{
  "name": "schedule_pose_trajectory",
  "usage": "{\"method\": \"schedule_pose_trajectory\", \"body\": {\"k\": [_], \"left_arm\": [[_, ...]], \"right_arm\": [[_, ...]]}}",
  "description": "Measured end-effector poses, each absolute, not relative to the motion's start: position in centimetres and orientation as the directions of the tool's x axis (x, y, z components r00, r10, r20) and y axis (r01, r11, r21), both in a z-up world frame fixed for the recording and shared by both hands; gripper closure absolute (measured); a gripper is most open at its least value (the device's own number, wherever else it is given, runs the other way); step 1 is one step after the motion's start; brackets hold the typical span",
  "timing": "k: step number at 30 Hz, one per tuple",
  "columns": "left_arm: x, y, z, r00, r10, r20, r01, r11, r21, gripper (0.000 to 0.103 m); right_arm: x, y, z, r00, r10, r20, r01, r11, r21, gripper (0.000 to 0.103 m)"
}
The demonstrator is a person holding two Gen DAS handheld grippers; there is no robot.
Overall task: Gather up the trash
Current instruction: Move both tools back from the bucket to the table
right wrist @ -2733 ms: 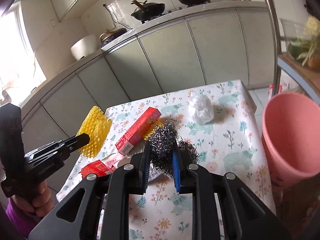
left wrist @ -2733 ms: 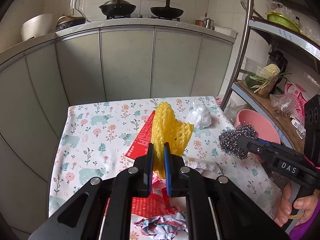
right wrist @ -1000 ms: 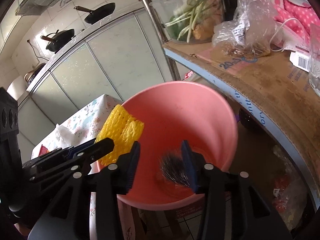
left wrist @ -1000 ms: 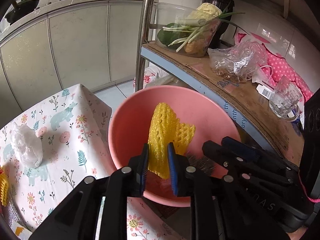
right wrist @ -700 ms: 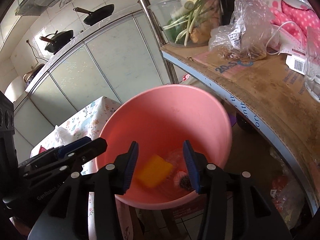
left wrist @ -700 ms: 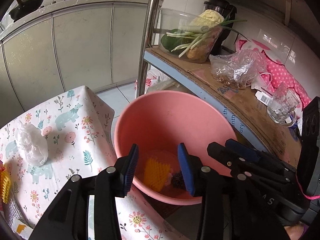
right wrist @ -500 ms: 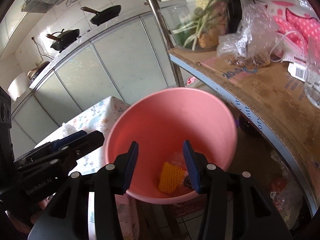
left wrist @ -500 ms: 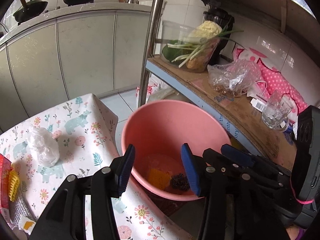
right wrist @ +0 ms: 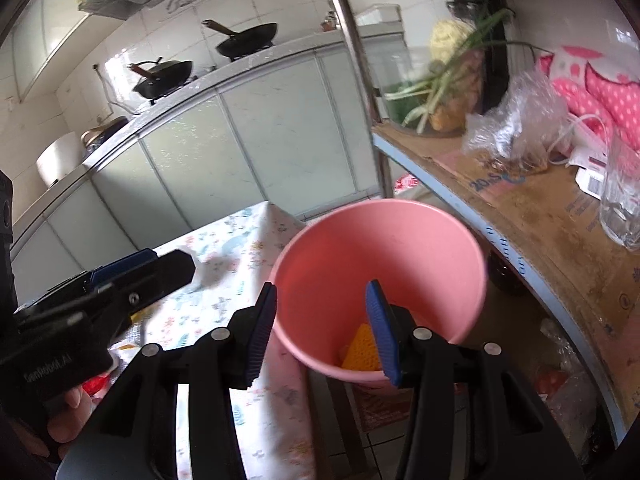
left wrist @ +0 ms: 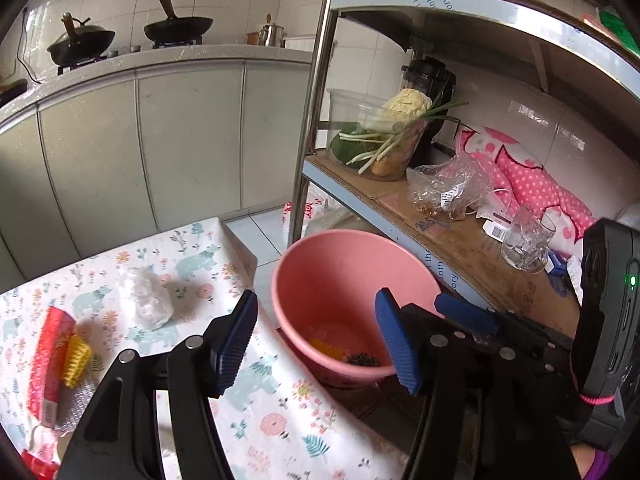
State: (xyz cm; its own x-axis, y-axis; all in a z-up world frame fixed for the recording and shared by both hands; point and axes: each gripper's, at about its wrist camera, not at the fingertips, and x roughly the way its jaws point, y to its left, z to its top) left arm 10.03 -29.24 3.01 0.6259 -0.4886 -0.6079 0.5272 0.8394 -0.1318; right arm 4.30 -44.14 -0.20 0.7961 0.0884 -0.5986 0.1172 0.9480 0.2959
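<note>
Both tongs stand spread and empty: the left gripper [left wrist: 316, 340] and the right gripper [right wrist: 322, 330] hang above the pink bucket [left wrist: 340, 264], which sits on the floor just beside the table's corner. Inside the bucket lie the yellow foam net [right wrist: 362, 350] and the dark steel scourer [left wrist: 363, 359], side by side on its bottom. On the floral tablecloth [left wrist: 192, 264] a crumpled clear plastic wrap [left wrist: 145, 298] rests near the edge, with a red carton [left wrist: 48, 364] and a yellow foam scrap [left wrist: 78, 360] touching it farther left. A metal rack's post [left wrist: 312, 100] rises just behind the bucket; its shelf carries a tub of vegetables [left wrist: 380, 136], a plastic bag [left wrist: 450, 188] and a glass [left wrist: 526, 242].
</note>
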Motion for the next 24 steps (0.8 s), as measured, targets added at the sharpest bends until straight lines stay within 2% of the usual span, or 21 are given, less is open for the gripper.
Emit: {"method": "schedule_pose_trajectory", "body": {"k": [15, 24], "left_arm": [[5.1, -19.0, 3.4, 0.719, -0.336, -0.608, 0.389, 0.92, -0.048, 0.041], [4.5, -13.8, 2.9, 0.745, -0.26, -0.614, 0.298, 0.954, -0.041, 0.041]], "right_arm": [[2.5, -35.5, 1.4, 0.771, 0.208, -0.602, -0.053, 0.963, 0.265, 0.056], [2.3, -31.8, 1.4, 0.743, 0.248, -0.622, -0.106, 0.961, 0.257, 0.056]]}}
